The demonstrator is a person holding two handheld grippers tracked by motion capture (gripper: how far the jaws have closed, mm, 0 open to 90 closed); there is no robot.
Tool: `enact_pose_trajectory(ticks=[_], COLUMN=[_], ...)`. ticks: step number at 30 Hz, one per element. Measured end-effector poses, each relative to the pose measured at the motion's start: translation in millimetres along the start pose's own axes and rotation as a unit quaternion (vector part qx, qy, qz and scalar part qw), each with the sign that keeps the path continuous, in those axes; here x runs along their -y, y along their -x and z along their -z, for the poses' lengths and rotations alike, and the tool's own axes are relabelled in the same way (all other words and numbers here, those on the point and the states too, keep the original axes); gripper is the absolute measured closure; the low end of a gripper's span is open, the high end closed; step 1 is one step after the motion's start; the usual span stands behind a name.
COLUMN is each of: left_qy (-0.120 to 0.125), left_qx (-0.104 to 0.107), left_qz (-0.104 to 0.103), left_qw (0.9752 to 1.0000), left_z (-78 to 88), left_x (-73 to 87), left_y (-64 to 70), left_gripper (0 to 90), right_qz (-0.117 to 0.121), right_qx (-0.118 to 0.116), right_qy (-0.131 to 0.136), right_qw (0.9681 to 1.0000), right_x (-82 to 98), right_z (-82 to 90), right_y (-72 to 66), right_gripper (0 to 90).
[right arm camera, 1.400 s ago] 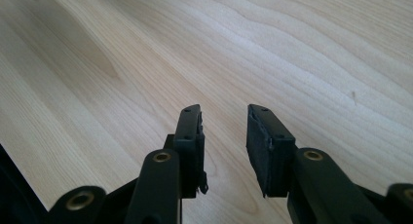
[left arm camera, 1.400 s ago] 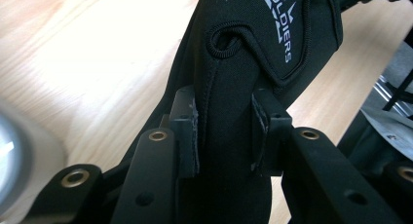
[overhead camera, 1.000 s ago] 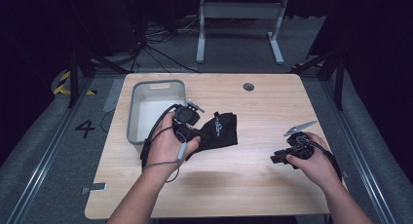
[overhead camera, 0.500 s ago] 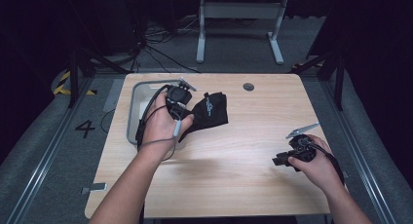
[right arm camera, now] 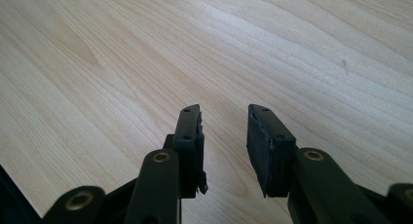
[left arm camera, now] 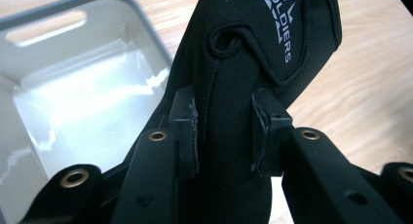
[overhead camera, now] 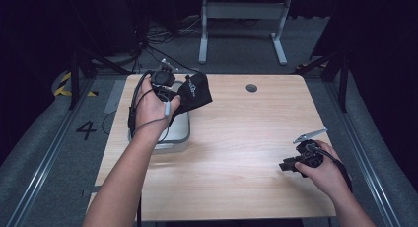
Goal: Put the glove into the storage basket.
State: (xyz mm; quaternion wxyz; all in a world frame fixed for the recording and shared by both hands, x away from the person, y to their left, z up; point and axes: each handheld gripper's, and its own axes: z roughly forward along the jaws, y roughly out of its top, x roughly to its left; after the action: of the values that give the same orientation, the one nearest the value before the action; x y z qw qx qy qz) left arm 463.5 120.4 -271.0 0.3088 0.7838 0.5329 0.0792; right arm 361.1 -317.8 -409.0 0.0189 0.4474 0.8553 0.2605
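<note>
1. Left gripper (left arm camera: 224, 136): jaws clamped on a black neoprene sleeve (left arm camera: 243, 63), pads pressing both sides of a thick seamed fold. Firm hold, most likely so the soft piece cannot slip while carried.
2. Sleeve: hanging off the jaws, white "SOLDIERS" lettering on the far flap, lifted clear of the table in the high view (overhead camera: 194, 91).
3. Placement: held above the far right edge of the grey plastic bin (left arm camera: 63, 87), part of the fabric over the bin's bright inside, part over bare wood. Probably lined up for a drop into the bin, not yet let go.
4. Bin: at the far left of the wooden table (overhead camera: 236, 153), open side up, nothing seen inside (overhead camera: 180, 133).
5. Right gripper (right arm camera: 224, 146): jaws spread, nothing between the pads, plain tabletop beyond them. Parked at the near right of the table (overhead camera: 291, 164), low and well apart from the bin, seemingly kept out of the way while the left does the carrying.
</note>
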Motion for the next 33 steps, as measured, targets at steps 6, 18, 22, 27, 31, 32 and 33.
enact_pose_trajectory(ticks=[6, 18, 22, 27, 31, 32, 33], left_qy=[-0.023, -0.038, -0.042, -0.051, -0.06, -0.061, -0.065], left_qx=[-0.029, -0.05, -0.064, -0.067, -0.066, -0.066, -0.067], left_qz=[0.015, 0.091, 0.117, 0.137, 0.148, 0.154, 0.159], left_qw=[0.9992, 0.9939, 0.9902, 0.9871, 0.985, 0.9839, 0.9829], left_z=[-16.5, -35.1, -40.6, -51.1, -62.8, -66.0, -68.5], left_x=[2.9, 14.4, 17.1, 21.0, 25.0, 26.5, 27.7], left_y=[-19.4, -54.6, -63.7, -75.2, -82.4, -84.7, -87.2], left_gripper=[67.2, 67.0, 66.9, 66.8, 66.8, 66.8, 66.7], right_qz=[-0.005, 0.003, 0.006, 0.012, 0.01, 0.011, 0.011], right_qx=[0.002, 0.0, -0.002, -0.003, -0.003, -0.003, -0.002], right_qy=[-0.001, -0.004, -0.004, -0.005, -0.005, -0.005, -0.005], right_qw=[1.0, 1.0, 1.0, 0.9999, 0.9999, 0.9999, 0.9999], right_x=[3.3, -0.6, -3.6, -6.1, -6.9, -7.1, -7.3], right_z=[1.3, -2.9, -4.8, -6.5, -6.9, -7.4, -7.8], right_y=[0.9, -3.9, -5.4, -6.4, -6.3, -5.9, -5.9], right_gripper=[66.7, 65.5, 65.0, 64.1, 63.8, 63.8, 63.7])
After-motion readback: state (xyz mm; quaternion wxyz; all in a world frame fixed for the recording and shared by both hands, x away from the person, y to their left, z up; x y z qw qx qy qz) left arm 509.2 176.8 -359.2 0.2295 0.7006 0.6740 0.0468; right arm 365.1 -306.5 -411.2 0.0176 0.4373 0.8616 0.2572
